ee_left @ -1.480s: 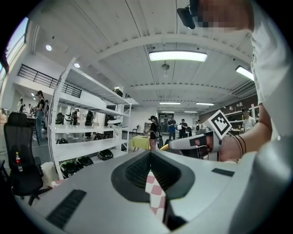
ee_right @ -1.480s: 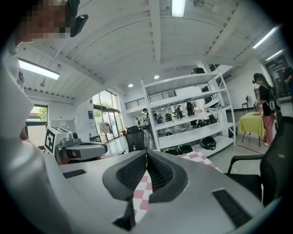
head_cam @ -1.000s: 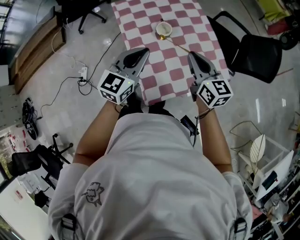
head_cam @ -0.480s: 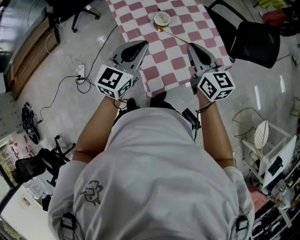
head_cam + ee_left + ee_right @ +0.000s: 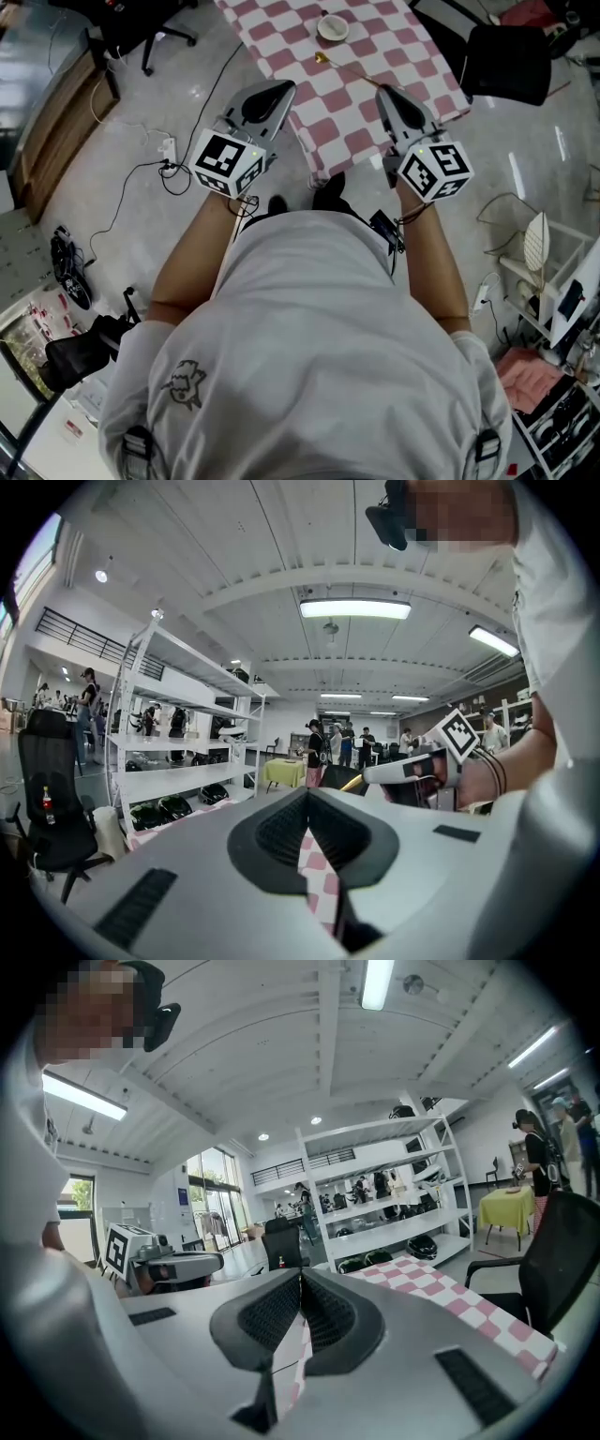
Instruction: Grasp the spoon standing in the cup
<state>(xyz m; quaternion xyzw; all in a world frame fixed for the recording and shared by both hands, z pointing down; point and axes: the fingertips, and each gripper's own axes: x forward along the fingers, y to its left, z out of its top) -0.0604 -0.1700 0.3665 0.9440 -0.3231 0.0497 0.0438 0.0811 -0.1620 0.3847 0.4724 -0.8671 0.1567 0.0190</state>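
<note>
Left gripper (image 5: 306, 803): jaws pressed tight together, nothing in them | right gripper (image 5: 300, 1279): same story, tips closed, empty | both hover at the near edge of the checked table (image 5: 403, 52) | white cup (image 5: 333, 27) sits far up the cloth | slim gold spoon (image 5: 342, 69) slants just beside it, well apart from both grippers
</note>
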